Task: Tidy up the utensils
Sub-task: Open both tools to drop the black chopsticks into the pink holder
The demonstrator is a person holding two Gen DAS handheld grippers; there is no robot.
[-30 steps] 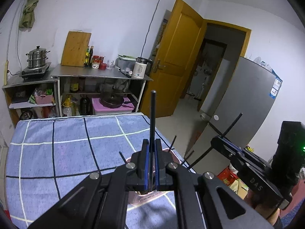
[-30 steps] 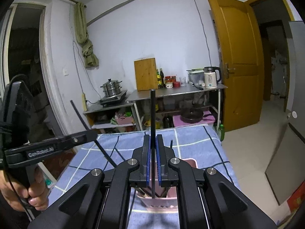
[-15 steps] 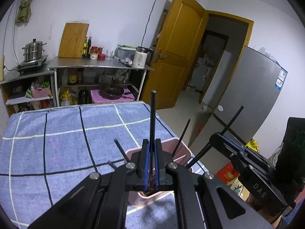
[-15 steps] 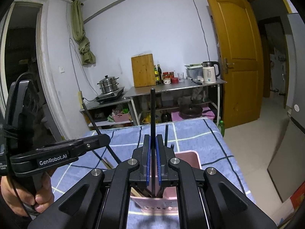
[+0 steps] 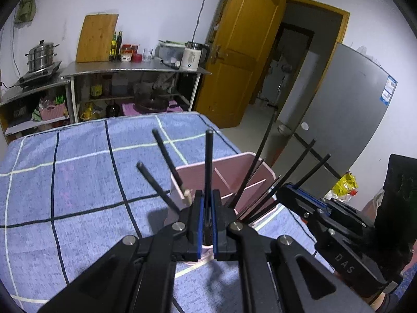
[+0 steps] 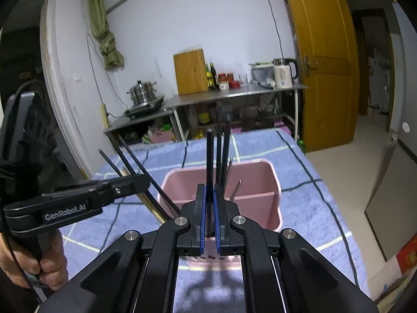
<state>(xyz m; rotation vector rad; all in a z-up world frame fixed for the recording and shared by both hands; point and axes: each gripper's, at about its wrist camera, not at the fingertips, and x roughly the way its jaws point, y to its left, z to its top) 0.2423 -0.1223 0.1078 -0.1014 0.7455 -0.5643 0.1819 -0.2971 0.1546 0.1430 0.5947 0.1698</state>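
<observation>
Left wrist view: left gripper (image 5: 206,224) angled downward over the pink holder (image 5: 224,174), blue-padded jaws clamped on one black chopstick (image 5: 208,161) standing upright between them. Just behind, holder of smooth pink plastic, rectangular, split by inner dividers into compartments; resting on the blue checked cloth (image 5: 78,177), soft and towel-like, crossed by dark and pale lines. Two more black sticks leaning left out of the holder, several thin ones fanning right; exact count unclear. At far right, right gripper (image 5: 294,190) seen side-on, matte black, nose just beside the holder's right edge, pinching another black stick (image 5: 312,168).

Right wrist view: at far left, hand (image 6: 39,260) wrapped round the left gripper's (image 6: 146,181) handle, that gripper reaching level toward the holder's (image 6: 265,182) left wall. Two black sticks rising aslant past its tip, one pale wooden stick (image 6: 148,203) below it. Centre: right gripper (image 6: 209,216) tilted down, jaws closed narrow on a single upright black chopstick (image 6: 209,156), lower end over the holder's near compartment. Two black sticks upright just right of it, plus one thin metal rod. Beyond, steel counter (image 6: 234,95) against the wall.
</observation>
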